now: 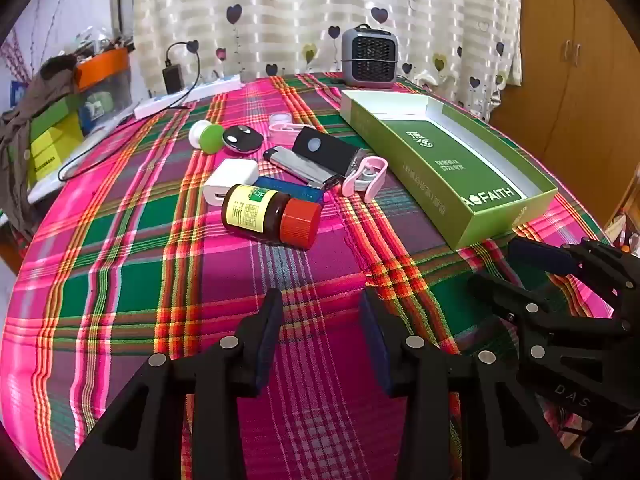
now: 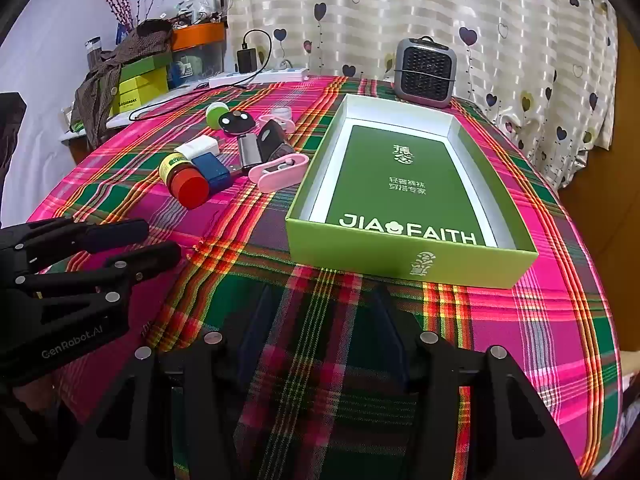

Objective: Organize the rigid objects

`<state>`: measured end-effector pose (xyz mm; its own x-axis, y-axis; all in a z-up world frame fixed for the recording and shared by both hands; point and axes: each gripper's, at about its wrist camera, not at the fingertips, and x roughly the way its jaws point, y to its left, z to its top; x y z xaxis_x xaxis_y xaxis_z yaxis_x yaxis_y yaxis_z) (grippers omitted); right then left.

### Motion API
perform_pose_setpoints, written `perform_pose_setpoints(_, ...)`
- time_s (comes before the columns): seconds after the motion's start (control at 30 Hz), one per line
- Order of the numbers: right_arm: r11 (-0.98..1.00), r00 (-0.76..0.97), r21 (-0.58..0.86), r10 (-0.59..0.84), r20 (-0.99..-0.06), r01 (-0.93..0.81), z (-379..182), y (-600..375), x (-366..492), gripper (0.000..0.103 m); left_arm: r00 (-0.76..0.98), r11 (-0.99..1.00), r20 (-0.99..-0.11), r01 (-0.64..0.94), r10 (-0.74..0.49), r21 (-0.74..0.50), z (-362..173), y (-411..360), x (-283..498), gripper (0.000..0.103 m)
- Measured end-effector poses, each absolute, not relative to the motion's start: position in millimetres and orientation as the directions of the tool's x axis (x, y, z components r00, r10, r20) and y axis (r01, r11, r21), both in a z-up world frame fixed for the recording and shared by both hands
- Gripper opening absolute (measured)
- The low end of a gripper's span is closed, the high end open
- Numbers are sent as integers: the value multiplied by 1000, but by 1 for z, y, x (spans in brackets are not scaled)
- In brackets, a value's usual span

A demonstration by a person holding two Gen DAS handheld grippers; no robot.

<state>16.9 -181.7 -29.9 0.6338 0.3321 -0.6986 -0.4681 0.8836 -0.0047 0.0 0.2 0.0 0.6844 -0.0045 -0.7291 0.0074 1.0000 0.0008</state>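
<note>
Already poised over the near edge of the plaid-covered worktop: left claw and right claw, both released, jaws spread, nothing between them, cloth showing through each gap.

Heaped toward the far left of the worktop, well apart from both claws: brown bottle with red cap, lying on its side; white charger touching it; blue case partly buried behind; silver lighter; black pouch leaning across it; pink clip at the heap's right fringe; black key fob; green-and-white knob; second pink piece farthest back. Open green box, empty, along the right side, a likely destination.

Risks, as judged from here: bottle on its side, round and smooth, liable to roll toward the near edge if nudged off-centre; heap so tightly packed that a reach for any one piece could shove or drag a neighbour; lighter and pouch overlapped, so lifting the lower one could tip the upper; pink clip just beside the box wall, little room there for a jaw. Loose cloth may bunch under a sliding claw. Claws close together near the front edge, so a crossing reach could knock one against the other.
</note>
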Motion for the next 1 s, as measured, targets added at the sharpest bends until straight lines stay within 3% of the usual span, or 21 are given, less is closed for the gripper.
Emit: perform_pose_setpoints(1.0, 884, 634, -2, 334, -697, -468, -30, -181, 17, 52, 676, 1000, -736, 6, -3, 1, 0, 0, 1, 40)
